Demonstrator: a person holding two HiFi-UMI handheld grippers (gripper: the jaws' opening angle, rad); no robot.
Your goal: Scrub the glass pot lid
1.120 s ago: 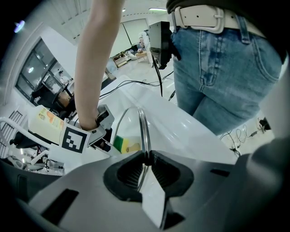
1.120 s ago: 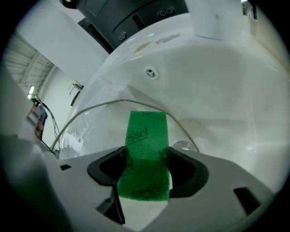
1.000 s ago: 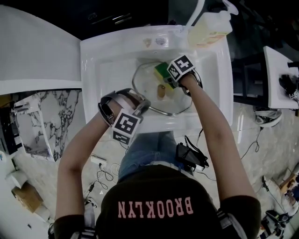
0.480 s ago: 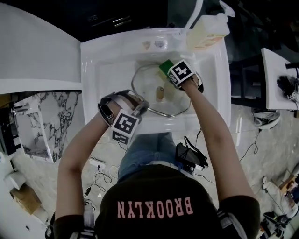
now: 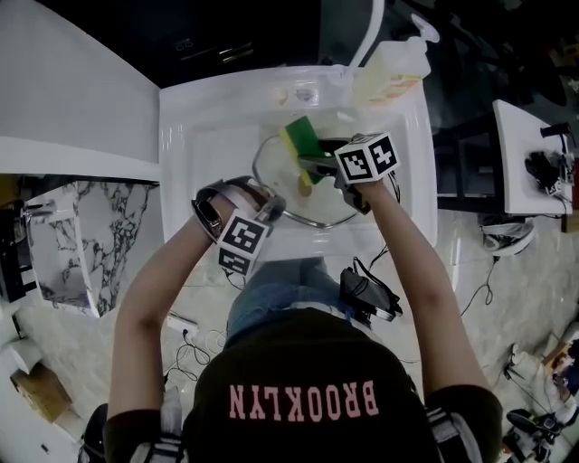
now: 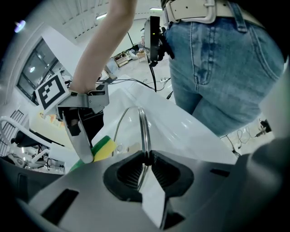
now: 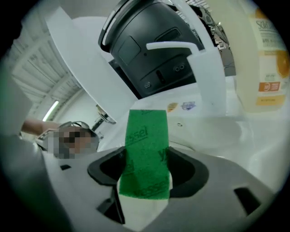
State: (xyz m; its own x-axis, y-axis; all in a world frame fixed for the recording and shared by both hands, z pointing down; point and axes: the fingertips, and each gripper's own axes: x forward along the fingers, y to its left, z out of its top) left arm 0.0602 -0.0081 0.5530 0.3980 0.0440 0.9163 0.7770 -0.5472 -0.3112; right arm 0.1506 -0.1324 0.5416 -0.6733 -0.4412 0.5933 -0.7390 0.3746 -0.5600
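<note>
My left gripper [image 6: 146,159] clamps the round glass pot lid [image 6: 143,127] by its rim to steady it; my right gripper [image 7: 145,170] pinches the green-and-yellow sponge [image 7: 146,136] for scrubbing.

Surroundings, head view: washstand area, tiled floor.
White sink [image 5: 177,154] centre-far; pale soap bottle [image 5: 391,72] on its far-right corner, white curved faucet [image 5: 373,25] just left of the bottle. White counter [image 5: 72,99] at left, marble panel [image 5: 99,235] below it. Right: white table [image 5: 514,136] carrying dark items [image 5: 545,170]; shoe [image 5: 502,237] on floor beside it. Loose cables [image 5: 194,344] near left. Wearer: jeans [image 5: 271,289], black device [image 5: 366,294] at waist.
</note>
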